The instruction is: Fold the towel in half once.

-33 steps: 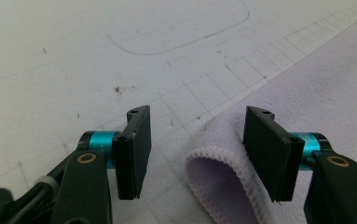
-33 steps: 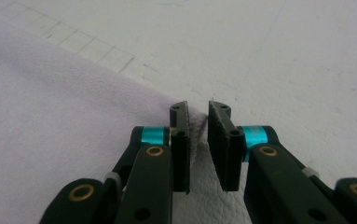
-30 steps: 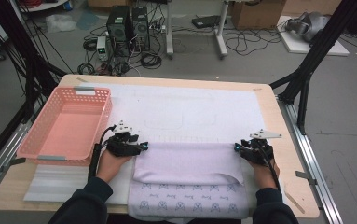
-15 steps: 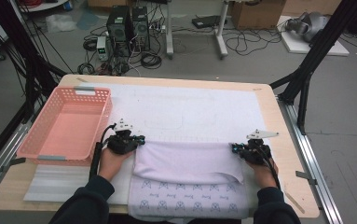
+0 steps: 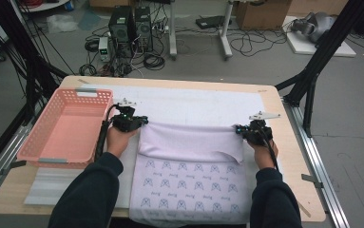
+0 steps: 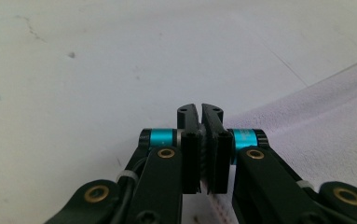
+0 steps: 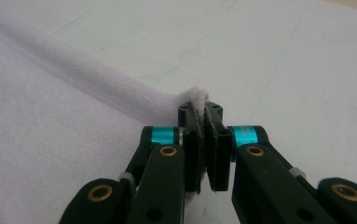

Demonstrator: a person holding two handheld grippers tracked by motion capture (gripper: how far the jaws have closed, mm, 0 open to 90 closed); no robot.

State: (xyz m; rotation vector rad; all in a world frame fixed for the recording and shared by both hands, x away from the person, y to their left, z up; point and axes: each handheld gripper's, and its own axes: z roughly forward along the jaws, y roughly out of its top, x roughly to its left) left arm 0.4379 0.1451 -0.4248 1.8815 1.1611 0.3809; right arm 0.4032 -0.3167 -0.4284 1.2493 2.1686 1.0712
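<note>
Both grippers have carried the towel's (image 5: 189, 142) corners farther up the table (image 5: 289, 156), folding it. Left gripper (image 6: 200, 122) and right gripper (image 7: 200, 116) each pinch a corner. Keep both hands level so edges align.

A pale lilac fleece cloth (image 5: 189, 166) with rows of small dark printed motifs lies on the near half of the white mat (image 5: 194, 102) covering the surface, its near edge hanging over the front of the mat. Its far part is folded back toward the person, showing a plain unprinted underside, and the fold runs straight across, to the right of the pink plastic basket (image 5: 65, 128). Both far corners of the fold are lifted slightly, pinched up off the mat.
</note>
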